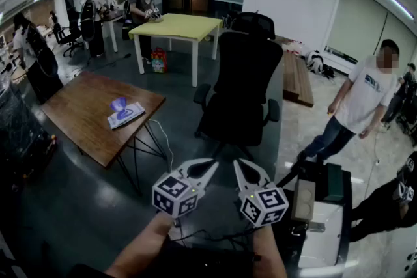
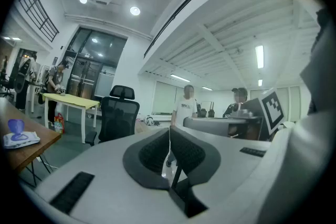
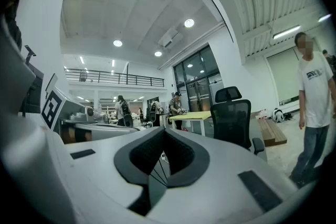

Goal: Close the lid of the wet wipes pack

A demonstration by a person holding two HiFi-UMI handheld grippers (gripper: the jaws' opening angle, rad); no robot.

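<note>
You stand on a wide dark floor [image 1: 85,205] in a large open room. A wooden table [image 1: 81,111] sits to your left and ahead of you, well apart from both grippers. A black office chair [image 1: 244,84] stands straight ahead in the middle of the head view, with its back turned towards you. Behind it is a yellow table [image 1: 179,26], where a person leans over the top. To your right, a person in a white shirt [image 1: 365,97] stands on the paler floor, and a white cart [image 1: 322,231] stands just beside your right arm.

You hold both grippers low and close together in front of you, with their marker cubes side by side. Your left gripper [image 1: 207,167] points forward and a little to the right. In the left gripper view its two dark pads meet at the tips, so the jaws are together with nothing between them. Your right gripper [image 1: 241,167] points forward and a little to the left. In the right gripper view its jaws are also pressed together at the tips and hold nothing.

The wet wipes pack [image 1: 126,115] lies flat on the wooden table, near the corner closest to the chair. Its purple lid [image 1: 119,105] stands raised above the pack, so it is open. Neither gripper touches the pack.
</note>
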